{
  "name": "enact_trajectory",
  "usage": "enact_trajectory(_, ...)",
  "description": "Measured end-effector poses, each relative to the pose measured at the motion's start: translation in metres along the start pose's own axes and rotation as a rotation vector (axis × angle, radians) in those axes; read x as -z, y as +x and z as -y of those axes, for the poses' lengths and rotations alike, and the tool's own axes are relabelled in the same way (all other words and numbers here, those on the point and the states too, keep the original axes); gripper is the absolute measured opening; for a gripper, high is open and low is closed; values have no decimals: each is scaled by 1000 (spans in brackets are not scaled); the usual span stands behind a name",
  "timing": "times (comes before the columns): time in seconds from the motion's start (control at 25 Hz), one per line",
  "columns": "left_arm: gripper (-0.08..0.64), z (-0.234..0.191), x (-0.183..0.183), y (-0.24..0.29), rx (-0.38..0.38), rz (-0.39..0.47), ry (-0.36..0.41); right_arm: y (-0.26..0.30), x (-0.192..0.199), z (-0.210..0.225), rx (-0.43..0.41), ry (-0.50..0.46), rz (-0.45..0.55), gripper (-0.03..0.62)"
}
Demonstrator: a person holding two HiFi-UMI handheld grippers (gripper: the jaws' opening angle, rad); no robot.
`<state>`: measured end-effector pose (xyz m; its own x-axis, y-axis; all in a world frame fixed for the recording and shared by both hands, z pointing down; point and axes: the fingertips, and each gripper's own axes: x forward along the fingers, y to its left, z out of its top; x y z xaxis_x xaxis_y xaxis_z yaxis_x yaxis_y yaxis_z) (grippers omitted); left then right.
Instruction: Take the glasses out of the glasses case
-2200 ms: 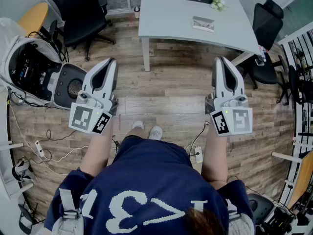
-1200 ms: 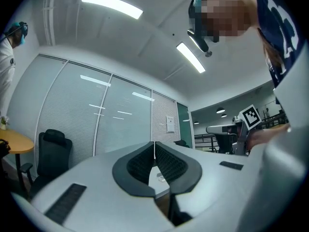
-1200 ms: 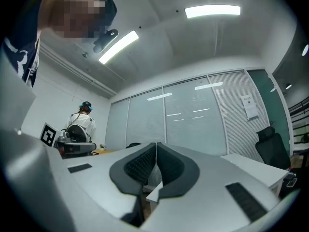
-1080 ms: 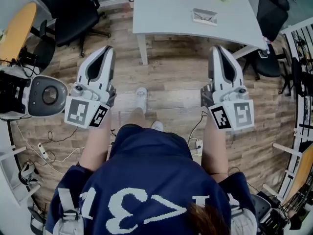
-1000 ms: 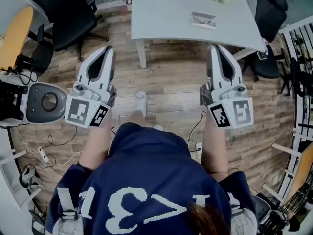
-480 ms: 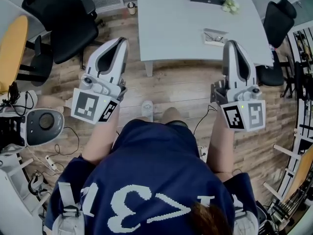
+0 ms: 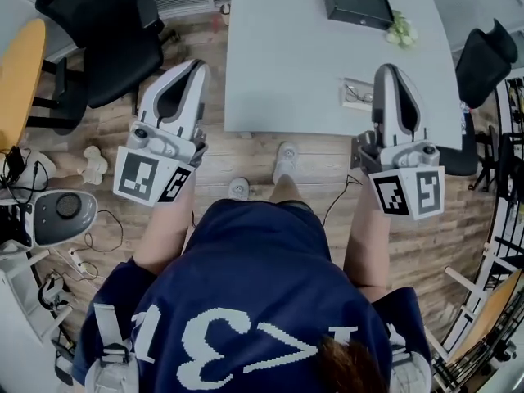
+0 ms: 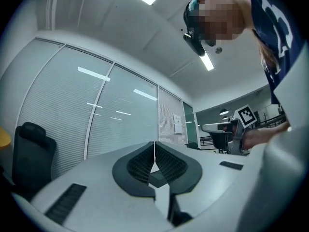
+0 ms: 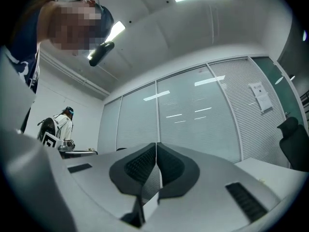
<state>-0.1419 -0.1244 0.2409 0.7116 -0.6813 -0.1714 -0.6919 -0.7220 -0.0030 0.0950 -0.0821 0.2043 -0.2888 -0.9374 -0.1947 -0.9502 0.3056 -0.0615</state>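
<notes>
On the grey table (image 7: 286,64), a pair of glasses (image 7: 359,94) lies in a small pale open case, close to the near right edge. A black box (image 7: 358,4) sits further back on the table. In the head view my left gripper (image 7: 195,66) is held off the table's left edge, its jaws pressed together. My right gripper (image 7: 390,72) hovers just right of the glasses, also shut and empty. In the left gripper view the left gripper (image 8: 154,144) points up at a glass wall; the right gripper (image 9: 156,145) in its own view does likewise.
A small green and white bunch (image 7: 401,31) lies by the black box. A black office chair (image 7: 110,31) stands left of the table, another chair (image 7: 490,56) at its right. A yellow tabletop (image 7: 16,72), a white device (image 7: 57,215) and cables sit at floor left.
The person has walked up to the table, so it now lies right in front and the right gripper is beside the glasses. Both grippers have stayed shut.
</notes>
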Motion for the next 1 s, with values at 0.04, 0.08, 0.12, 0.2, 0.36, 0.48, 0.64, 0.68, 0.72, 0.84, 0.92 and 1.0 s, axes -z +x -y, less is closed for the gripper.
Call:
enact_trajectory(0.04,20,-1,0,14,-15,2,8,11,-1,13,-18,1,4,28)
enact_trajectory(0.08,20,-3,0,28,-32,5,17,21,-3,27,-37,3,9,28)
enact_trajectory(0.12,20,-3,-1,42,-50,9,26,32,-5,41,-56,4,15,28)
enact_trajectory(0.2,20,-5,-2,69,-94,18,43,53,-10,69,-99,2,22,28)
enact_trajectory(0.36,20,-12,0,108,-177,24,62,90,-13,109,-171,-2,26,28)
enact_trajectory(0.48,20,-19,10,133,-208,-2,68,113,-4,132,-192,4,16,28)
enact_trajectory(0.64,20,-21,22,162,-207,-16,59,132,10,156,-175,15,13,28)
enact_trajectory(0.68,20,-21,24,167,-198,-20,61,133,12,159,-164,22,11,28)
enact_trajectory(0.72,20,-20,26,172,-184,-26,62,134,15,161,-150,27,7,28)
enact_trajectory(0.84,20,-21,41,195,-137,-36,53,139,29,173,-116,10,-36,28)
enact_trajectory(0.92,20,-20,52,213,-104,-35,37,142,38,185,-96,-8,-74,28)
enact_trajectory(1.0,20,-16,61,229,-46,-42,17,135,42,195,-49,-15,-98,28)
